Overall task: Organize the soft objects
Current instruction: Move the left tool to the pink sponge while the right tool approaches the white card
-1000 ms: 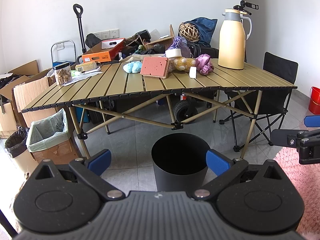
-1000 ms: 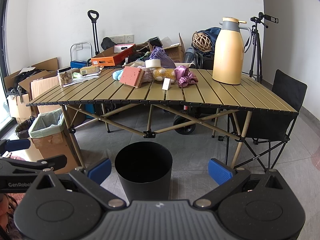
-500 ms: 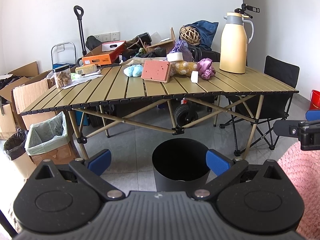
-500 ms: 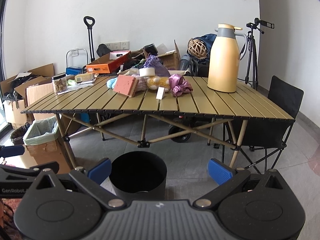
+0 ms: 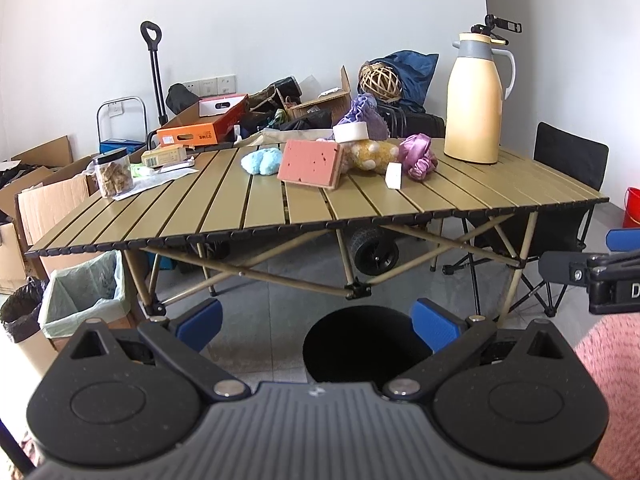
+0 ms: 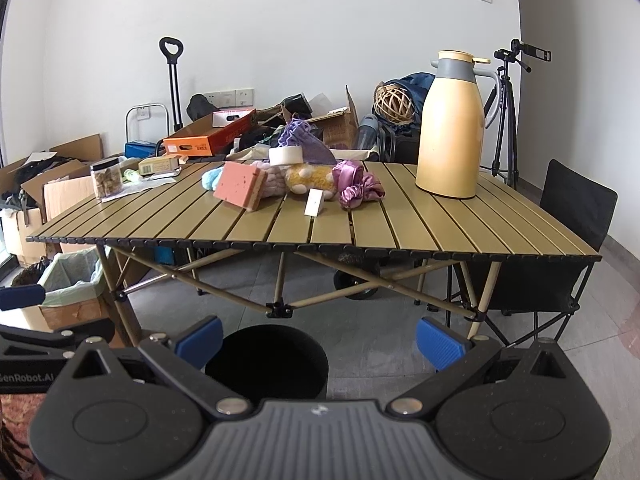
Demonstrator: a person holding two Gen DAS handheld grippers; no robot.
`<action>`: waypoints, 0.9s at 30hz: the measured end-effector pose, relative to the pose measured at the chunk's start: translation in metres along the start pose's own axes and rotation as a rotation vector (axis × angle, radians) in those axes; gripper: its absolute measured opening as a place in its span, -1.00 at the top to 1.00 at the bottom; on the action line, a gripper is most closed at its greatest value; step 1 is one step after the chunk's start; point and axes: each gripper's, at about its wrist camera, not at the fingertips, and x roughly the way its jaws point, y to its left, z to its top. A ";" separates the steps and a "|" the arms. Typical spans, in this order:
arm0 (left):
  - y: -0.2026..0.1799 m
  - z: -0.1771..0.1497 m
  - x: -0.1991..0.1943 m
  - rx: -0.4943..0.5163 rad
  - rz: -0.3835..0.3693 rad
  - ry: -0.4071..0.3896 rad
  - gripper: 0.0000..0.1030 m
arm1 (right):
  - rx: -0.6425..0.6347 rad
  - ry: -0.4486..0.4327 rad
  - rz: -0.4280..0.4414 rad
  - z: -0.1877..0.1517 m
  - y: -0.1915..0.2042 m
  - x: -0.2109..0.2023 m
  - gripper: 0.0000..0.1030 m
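Two grippers, left point(image 5: 316, 322) and right point(image 6: 319, 338), both spread, empty; one black bin point(image 5: 362, 346); one pink sponge point(image 5: 310, 163).

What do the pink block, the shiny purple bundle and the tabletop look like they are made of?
Pink block: sponge foam, matte and pitted, paler layer behind. Purple bundle: satin-like fabric, glossy and gathered. Tabletop: rigid slats with smooth olive sheen, probably coated metal.
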 end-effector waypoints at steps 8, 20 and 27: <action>-0.001 0.016 0.032 0.005 0.005 -0.014 -1.00 | 0.010 0.000 0.005 0.013 -0.005 0.032 -1.00; 0.006 0.047 0.085 0.001 0.046 -0.047 -1.00 | 0.030 -0.026 0.001 0.041 -0.012 0.085 -1.00; 0.007 0.072 0.118 0.007 0.050 -0.080 -1.00 | 0.047 -0.066 -0.008 0.064 -0.017 0.116 -1.00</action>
